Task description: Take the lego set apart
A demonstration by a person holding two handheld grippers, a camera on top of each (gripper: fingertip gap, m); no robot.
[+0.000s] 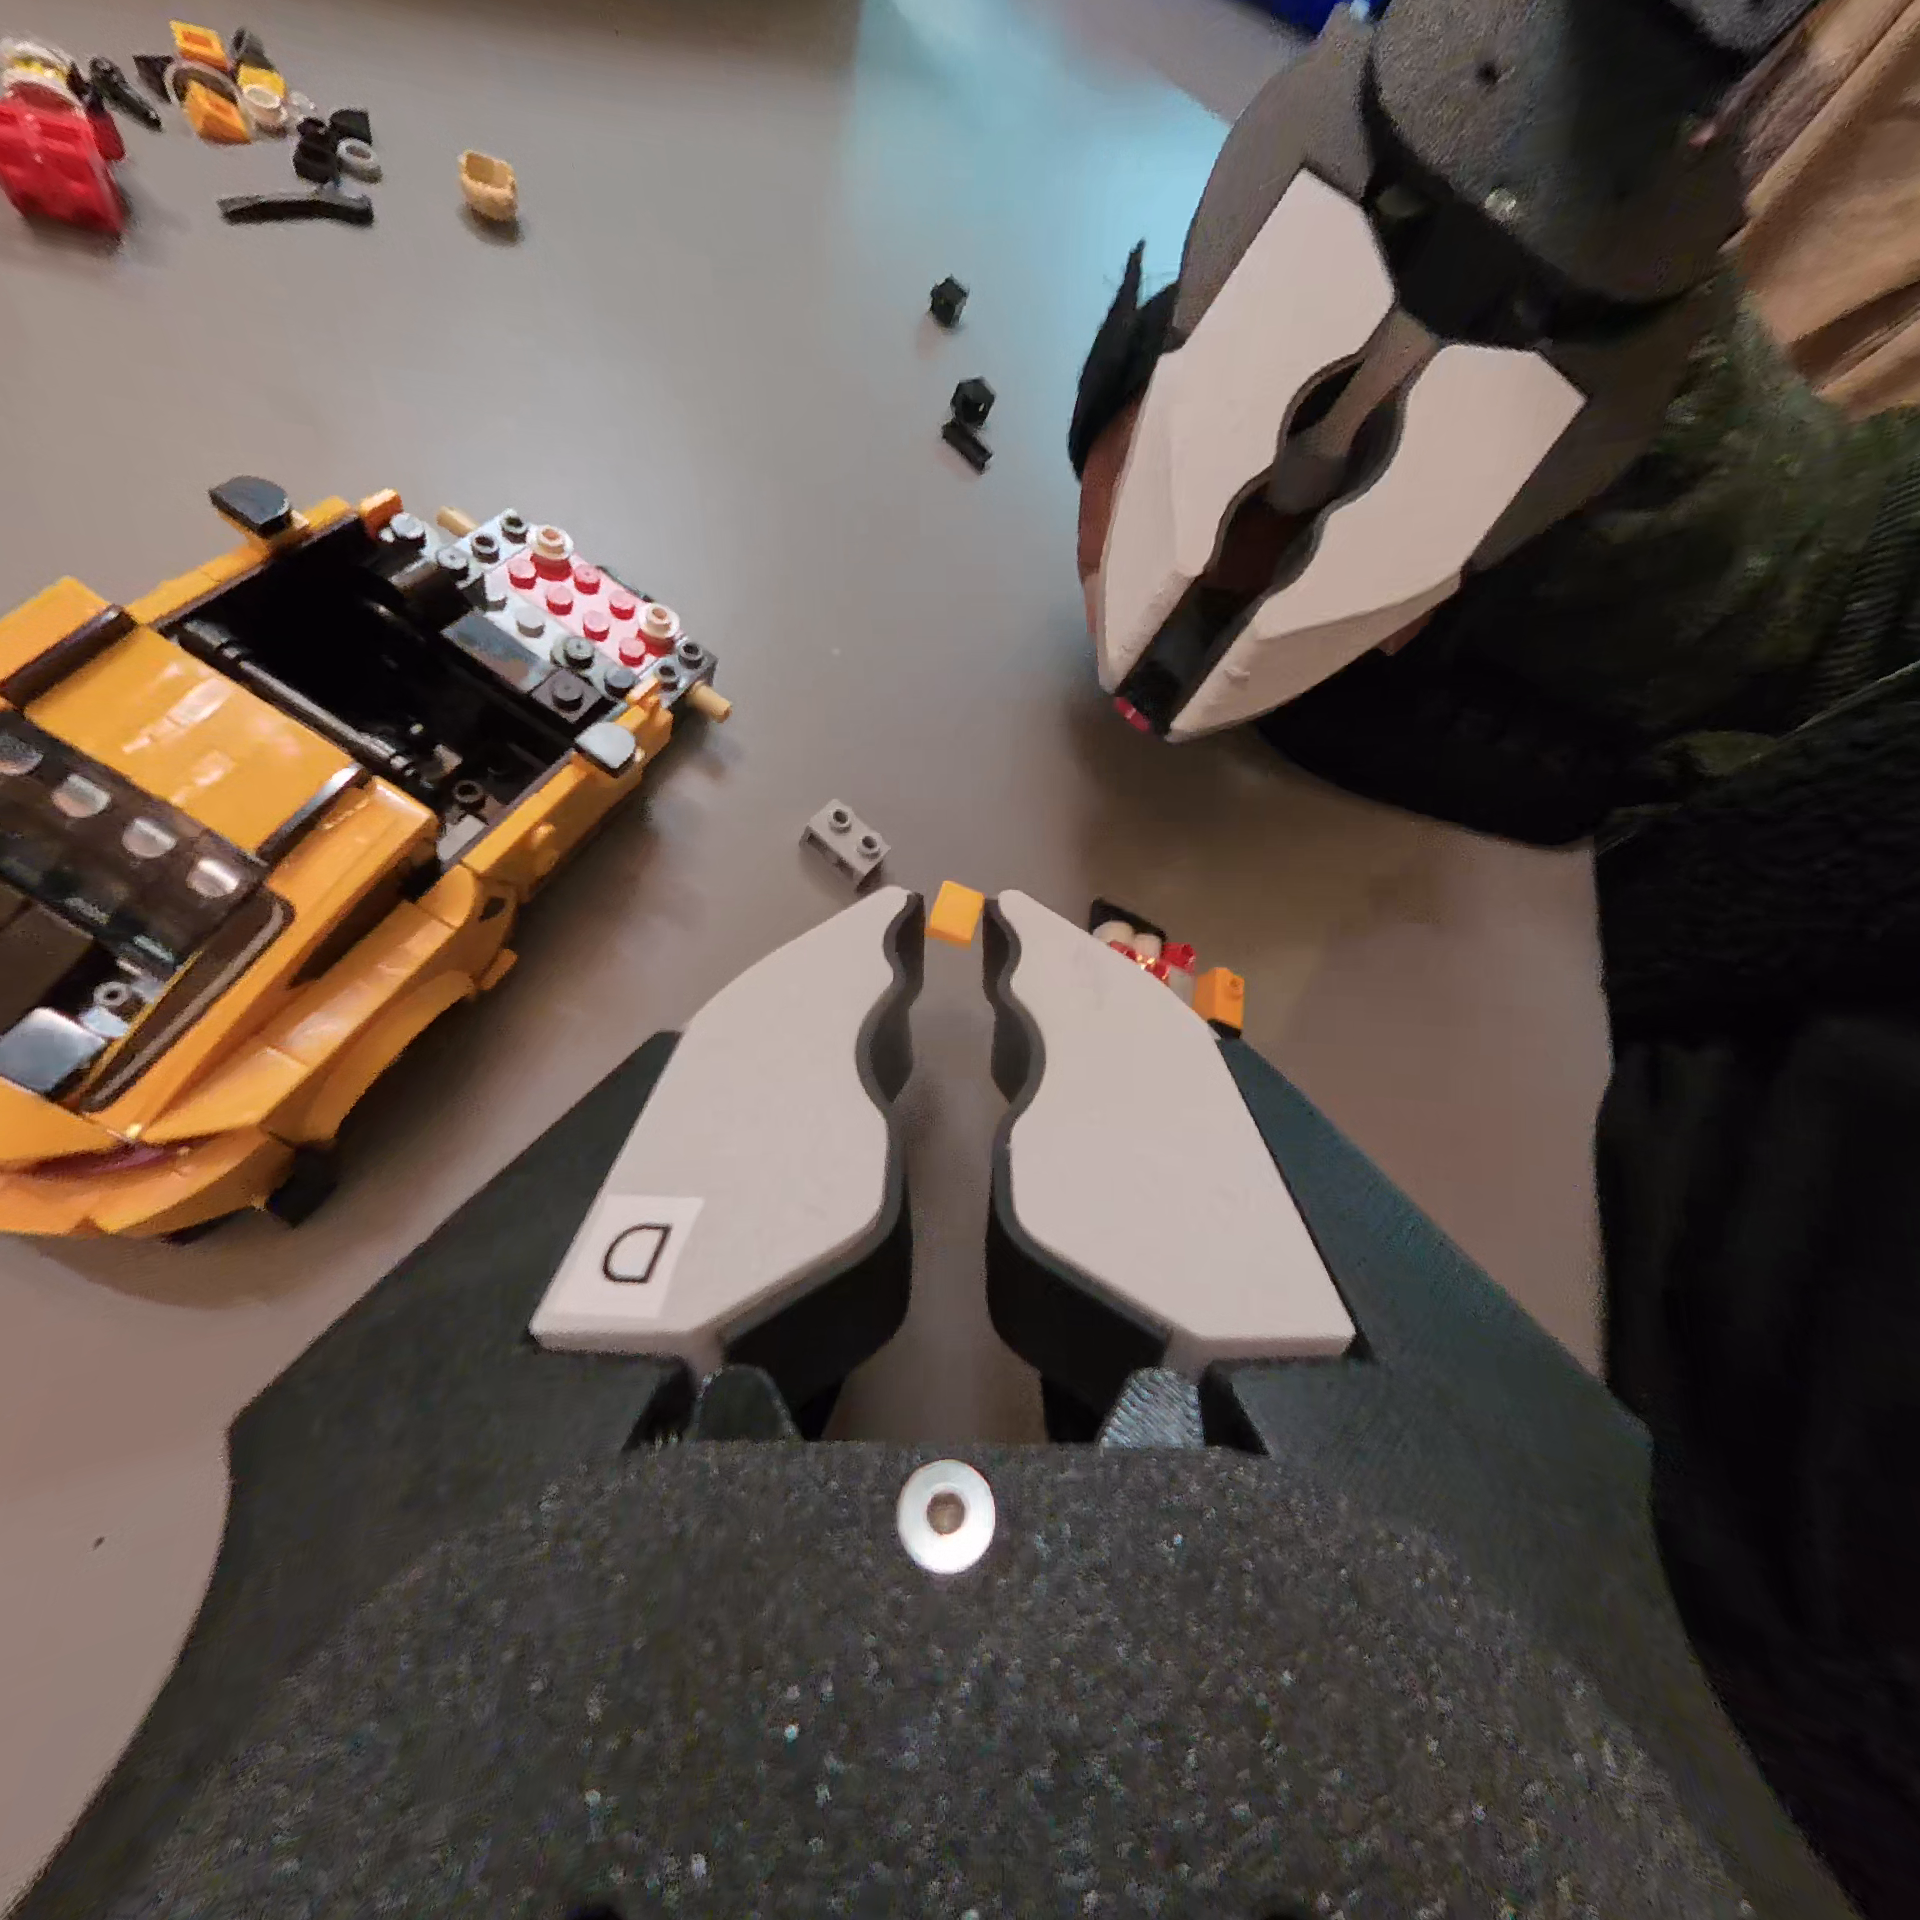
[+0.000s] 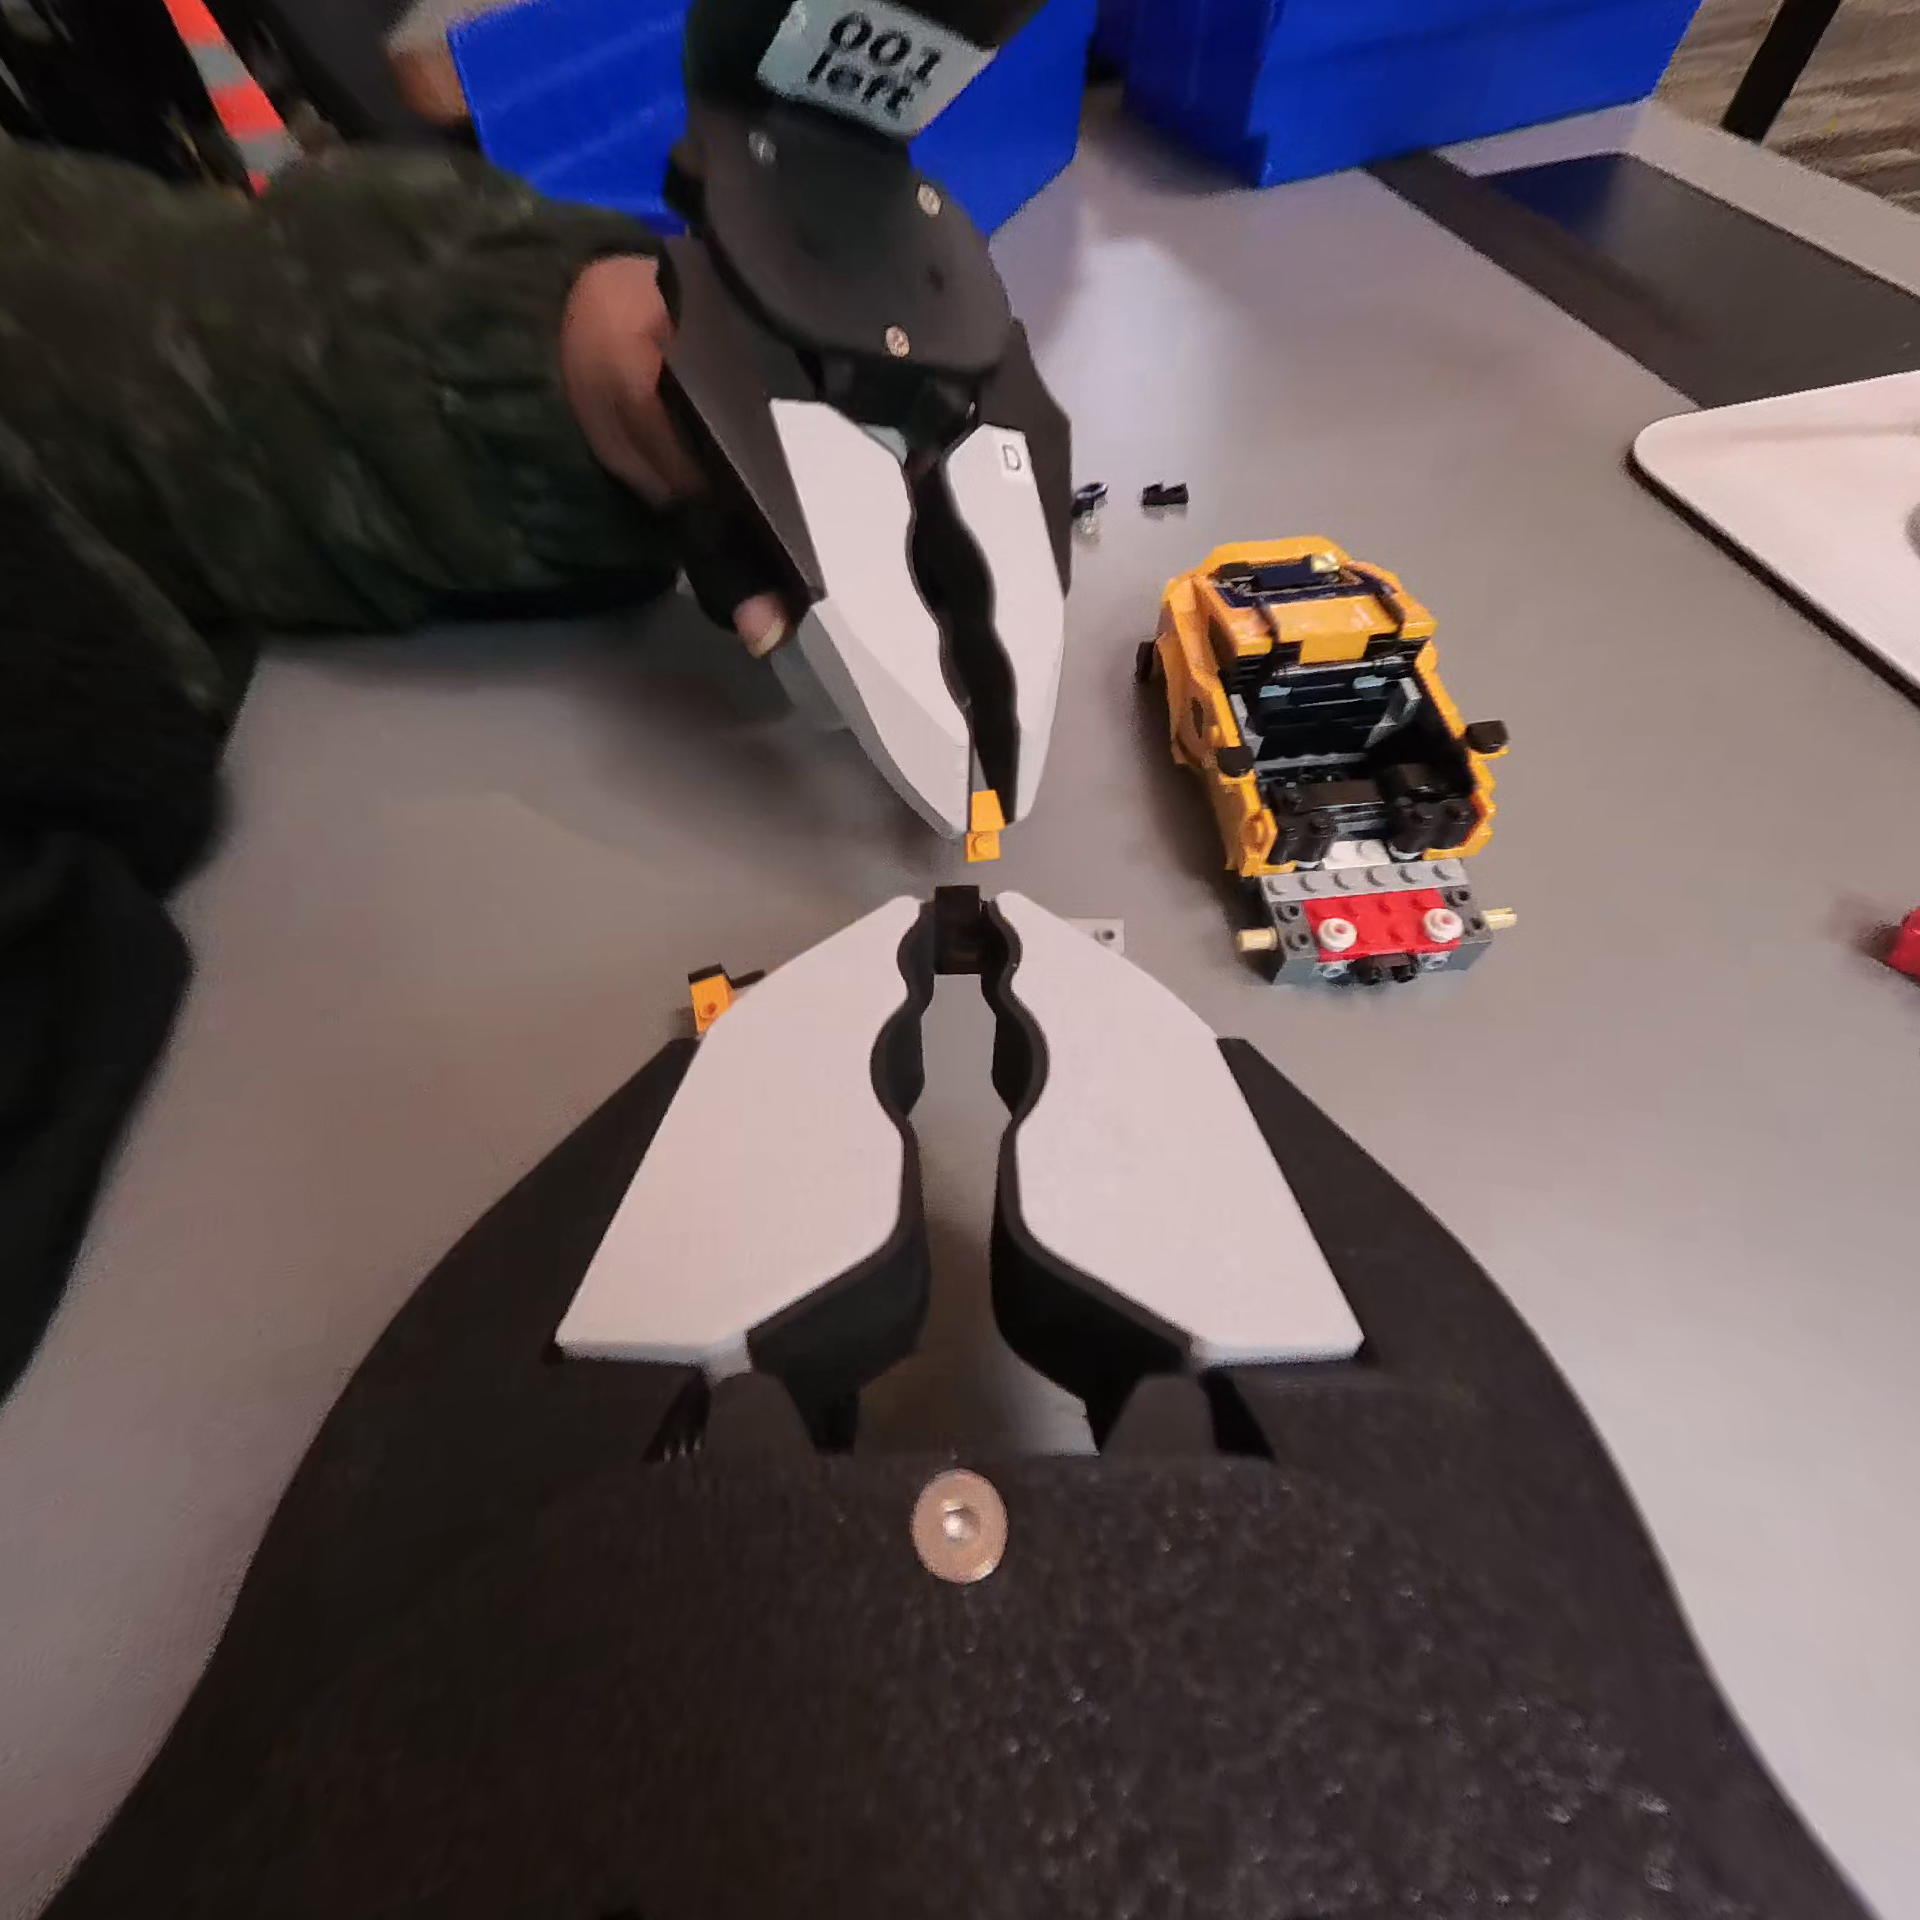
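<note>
Grippers are both over the grey table (image 2: 1455,1247), tips nearly meeting in the middle. Left gripper (image 1: 953,914) has its jaws pinched on a small orange piece (image 1: 954,912), you can see it sticking out of the tips from the right wrist view too. Right gripper (image 2: 958,928) is clamped on a small black piece (image 2: 957,928), and from the left wrist view there's a bit of red at its tip as well, can't tell what that is. The two pieces look just apart, not joined.

Lego car (image 2: 1340,758) sits on the table off to the side, well clear of both grippers. It's yellow-orange, roof off, black interior open, and the end facing the right wrist camera is stripped down to grey plates with a red plate on top and tan pegs poking out each side.

Loose bits all over: a grey brick (image 1: 846,844) just beyond the left gripper's tips, a small orange and red clump (image 1: 1174,966) right beside its right finger, a few black bits (image 1: 966,416) further out, and a pile of parts (image 1: 187,114) with a red chunk (image 1: 57,166) and a tan piece (image 1: 488,185) in the far corner.

Blue bins (image 2: 1351,83) at the table's back edge, white tray (image 2: 1808,509) off to the right
</note>
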